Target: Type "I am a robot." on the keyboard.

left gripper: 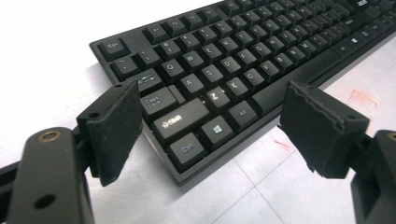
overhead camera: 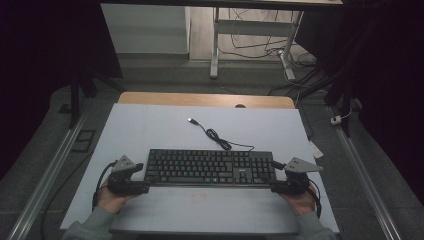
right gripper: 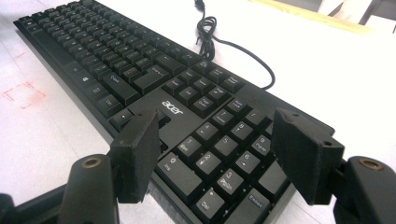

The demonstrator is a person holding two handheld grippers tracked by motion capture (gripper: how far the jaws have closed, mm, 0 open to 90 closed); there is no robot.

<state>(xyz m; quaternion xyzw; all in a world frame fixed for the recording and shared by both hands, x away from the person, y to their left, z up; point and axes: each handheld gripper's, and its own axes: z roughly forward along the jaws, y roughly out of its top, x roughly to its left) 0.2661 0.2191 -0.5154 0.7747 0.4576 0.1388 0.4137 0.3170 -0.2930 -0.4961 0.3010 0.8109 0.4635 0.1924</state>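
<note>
**Two grippers closing in on the ends of a black keyboard**

A person is standing at the near edge of the table (overhead camera: 150,120), both forearms coming in low, each hand wrapped around a gripper and pointing it inward at the keyboard (overhead camera: 210,167). The left hand (overhead camera: 111,199) is holding the left gripper (left gripper: 210,123) nearly level, with its fingers standing wide apart. The keyboard's near left corner, around the Ctrl and Shift keys, is sitting between those fingers, and neither pad is pressing on it. One finger (left gripper: 116,130) is hanging just off the keyboard's left end; the other is hovering over the bare table beyond its front edge.

The right hand (overhead camera: 302,200) is mirroring that pose. The right gripper (right gripper: 219,154) is also gaping, its fingers straddling the number-pad end without clamping it. Past those fingers, the keyboard's cable (right gripper: 224,44) is lying in a loose coil on the table.
</note>
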